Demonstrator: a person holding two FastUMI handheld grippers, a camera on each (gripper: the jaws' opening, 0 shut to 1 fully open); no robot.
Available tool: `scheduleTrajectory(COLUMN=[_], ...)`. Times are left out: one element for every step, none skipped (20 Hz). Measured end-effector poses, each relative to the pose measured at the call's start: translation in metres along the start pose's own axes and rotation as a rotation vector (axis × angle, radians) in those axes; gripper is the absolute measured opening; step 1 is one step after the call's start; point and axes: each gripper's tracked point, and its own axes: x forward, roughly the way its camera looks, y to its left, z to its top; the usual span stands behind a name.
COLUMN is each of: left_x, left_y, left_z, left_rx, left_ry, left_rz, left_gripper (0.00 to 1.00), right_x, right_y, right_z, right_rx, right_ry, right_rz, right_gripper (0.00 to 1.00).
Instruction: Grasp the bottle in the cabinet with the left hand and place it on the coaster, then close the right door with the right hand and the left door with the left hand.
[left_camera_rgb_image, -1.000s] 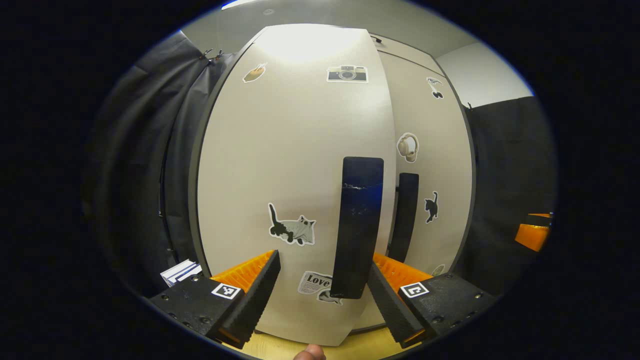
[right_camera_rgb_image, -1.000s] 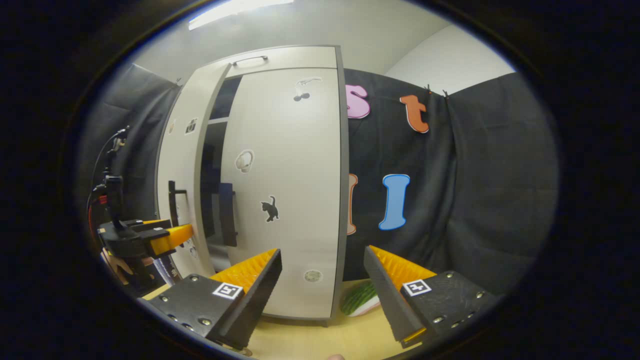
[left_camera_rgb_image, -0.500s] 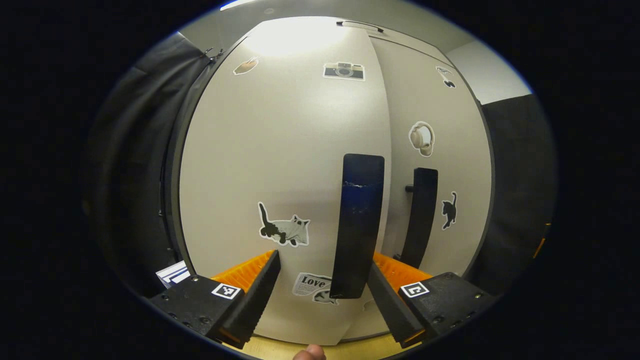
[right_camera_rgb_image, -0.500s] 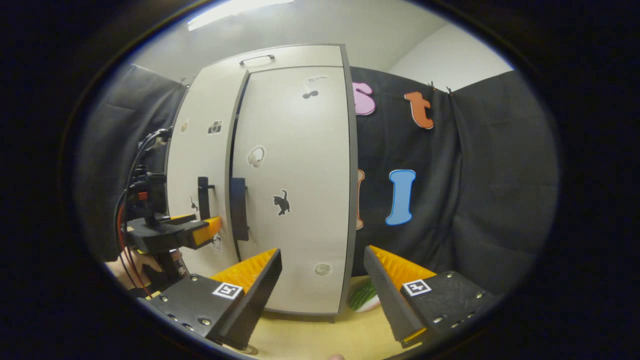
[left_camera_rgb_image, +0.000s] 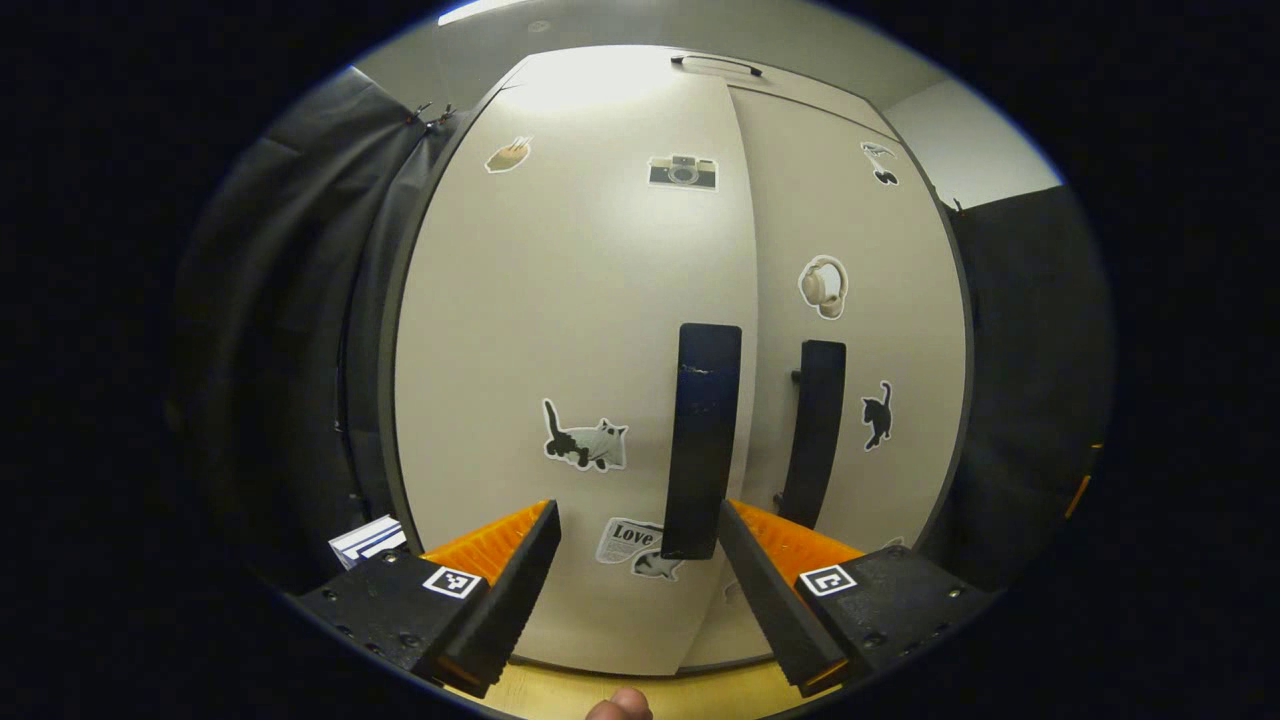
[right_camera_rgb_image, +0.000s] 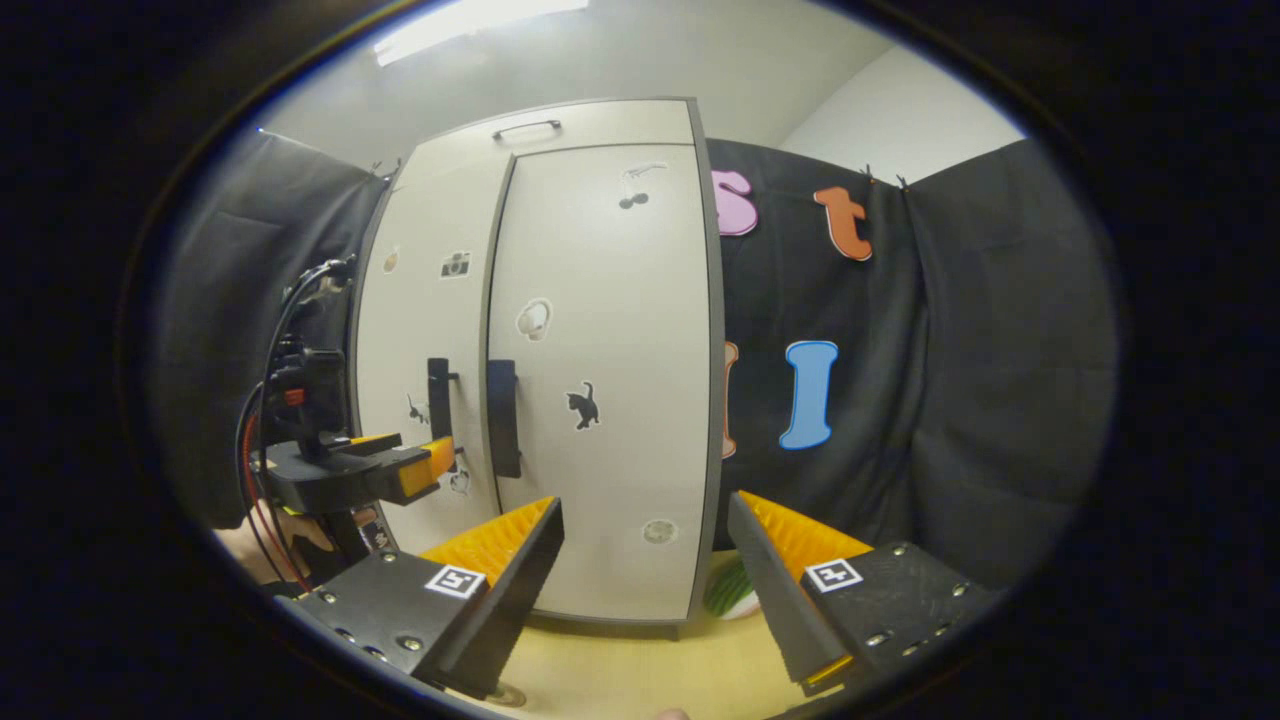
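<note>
Straight ahead in the left gripper view, the left door (left_camera_rgb_image: 570, 330) and right door (left_camera_rgb_image: 850, 330) are seen shut, w/ the left handle (left_camera_rgb_image: 703, 440) just beyond the widely spread left gripper (left_camera_rgb_image: 636, 560). From the right gripper view, a green-and-white item (right_camera_rgb_image: 730, 592) is seen by the cabinet's right foot, the left gripper is seen held near the left handle, and the right gripper (right_camera_rgb_image: 645, 560) is held wide, well back from the right door.

green-striped thing (right_camera_rgb_image: 728, 590) on the wooden tabletop (right_camera_rgb_image: 620, 680) — white booklets (left_camera_rgb_image: 368, 540) lower left.

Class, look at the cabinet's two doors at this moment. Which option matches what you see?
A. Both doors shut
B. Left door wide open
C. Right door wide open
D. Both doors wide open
A: the left door and right door lie flush, handles side by side.
</note>
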Motion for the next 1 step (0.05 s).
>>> scheduleTrajectory(left_x=[-0.0048], left_y=[0.0025], left_z=[0.0002], left_rx=[0.004], left_ry=[0.006], left_rz=[0.005], left_gripper=[0.99], right_x=[-0.0031], right_y=[0.0012], right_z=[0.0002], right_rx=[0.0], right_ry=[0.002], right_rz=[0.004], right_gripper=[1.0])
